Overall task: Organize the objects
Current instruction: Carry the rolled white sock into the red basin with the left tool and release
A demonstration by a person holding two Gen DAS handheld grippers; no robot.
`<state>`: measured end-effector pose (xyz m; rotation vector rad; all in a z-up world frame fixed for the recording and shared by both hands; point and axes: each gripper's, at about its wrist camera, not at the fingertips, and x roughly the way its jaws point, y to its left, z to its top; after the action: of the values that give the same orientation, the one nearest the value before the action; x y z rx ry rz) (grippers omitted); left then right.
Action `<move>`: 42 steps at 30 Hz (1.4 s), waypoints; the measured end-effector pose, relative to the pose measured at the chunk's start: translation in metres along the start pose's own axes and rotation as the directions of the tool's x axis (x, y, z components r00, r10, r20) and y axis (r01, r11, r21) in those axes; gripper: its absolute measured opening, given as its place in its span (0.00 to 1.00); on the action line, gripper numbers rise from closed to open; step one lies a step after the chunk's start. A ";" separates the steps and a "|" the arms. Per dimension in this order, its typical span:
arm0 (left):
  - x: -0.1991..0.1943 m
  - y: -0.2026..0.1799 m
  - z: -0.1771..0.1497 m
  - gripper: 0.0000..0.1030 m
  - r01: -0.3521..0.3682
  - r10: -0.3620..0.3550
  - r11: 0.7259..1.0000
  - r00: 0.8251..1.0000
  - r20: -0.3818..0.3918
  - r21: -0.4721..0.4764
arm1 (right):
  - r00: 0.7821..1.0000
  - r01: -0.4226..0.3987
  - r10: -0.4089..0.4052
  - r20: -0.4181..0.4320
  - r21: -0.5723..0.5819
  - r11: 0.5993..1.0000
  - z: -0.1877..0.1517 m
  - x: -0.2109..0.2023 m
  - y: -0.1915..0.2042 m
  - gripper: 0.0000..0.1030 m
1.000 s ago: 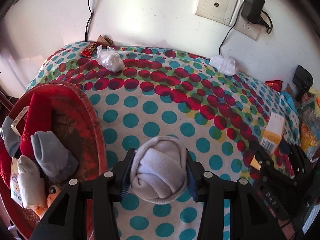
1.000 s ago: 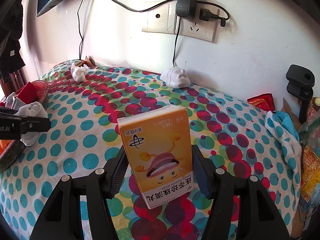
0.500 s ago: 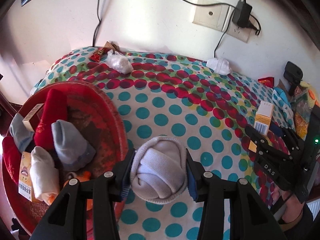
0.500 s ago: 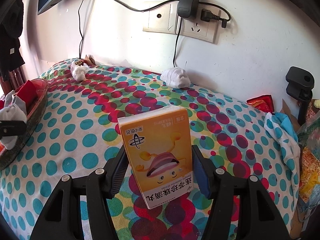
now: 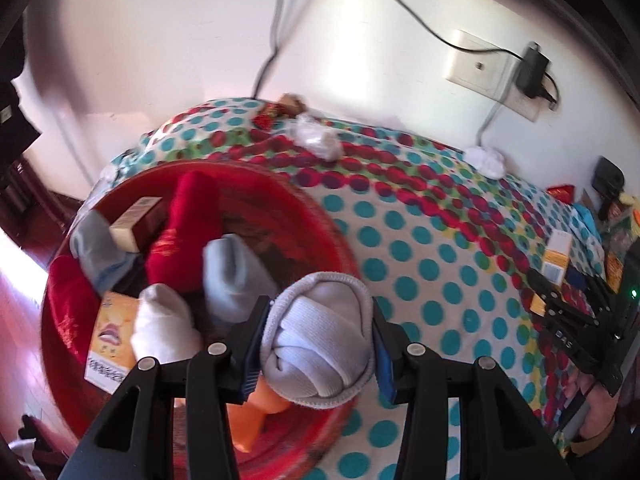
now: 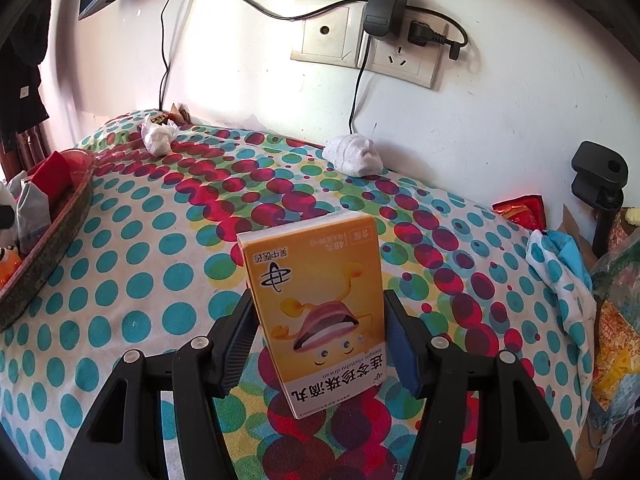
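Left gripper point(image 5: 318, 344) clamps rolled sock point(image 5: 320, 340) at red basket point(image 5: 320, 216) rim, frame centre — early release risks spill; right gripper point(image 6: 318, 336) clamps orange box point(image 6: 316, 312).

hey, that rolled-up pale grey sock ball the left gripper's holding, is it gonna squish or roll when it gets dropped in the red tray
The rolled pale grey sock ball, bulging between the left gripper pads, probably squashes easily. Being round, it might roll slightly, though the soft socks already in the round red tray would likely stop it. It looks light and unbreakable.
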<state>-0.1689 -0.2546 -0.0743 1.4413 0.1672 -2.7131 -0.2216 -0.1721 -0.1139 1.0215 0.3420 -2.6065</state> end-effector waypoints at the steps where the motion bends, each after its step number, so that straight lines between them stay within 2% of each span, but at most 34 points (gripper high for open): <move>1: 0.000 0.005 0.000 0.45 -0.004 0.004 1.000 1.000 -0.003 -0.007 | 1.000 0.004 -0.004 0.001 -0.005 1.000 0.000 0.000 0.000 0.56; 14: 0.002 0.067 0.003 0.45 -0.070 0.070 0.993 0.998 -0.008 -0.096 | 1.000 0.027 -0.027 0.001 -0.021 0.999 -0.001 -0.003 0.004 0.56; 28: 0.014 0.119 0.009 0.45 -0.126 0.123 0.982 0.992 -0.030 -0.144 | 0.999 0.035 -0.035 0.000 -0.030 0.999 0.001 0.001 0.006 0.56; 36: 0.028 0.142 0.007 0.45 -0.130 0.123 0.973 0.991 -0.051 -0.188 | 0.999 0.040 -0.040 -0.002 -0.035 0.999 0.000 0.000 0.007 0.56; 42: 0.033 0.148 0.006 0.46 -0.106 0.096 0.974 0.994 -0.061 -0.201 | 0.999 0.051 -0.052 -0.007 -0.050 0.997 0.002 0.005 0.007 0.56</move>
<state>-0.1766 -0.4027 -0.1082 1.4199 0.3533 -2.4966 -0.2233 -0.1799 -0.1169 1.0195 0.4383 -2.6261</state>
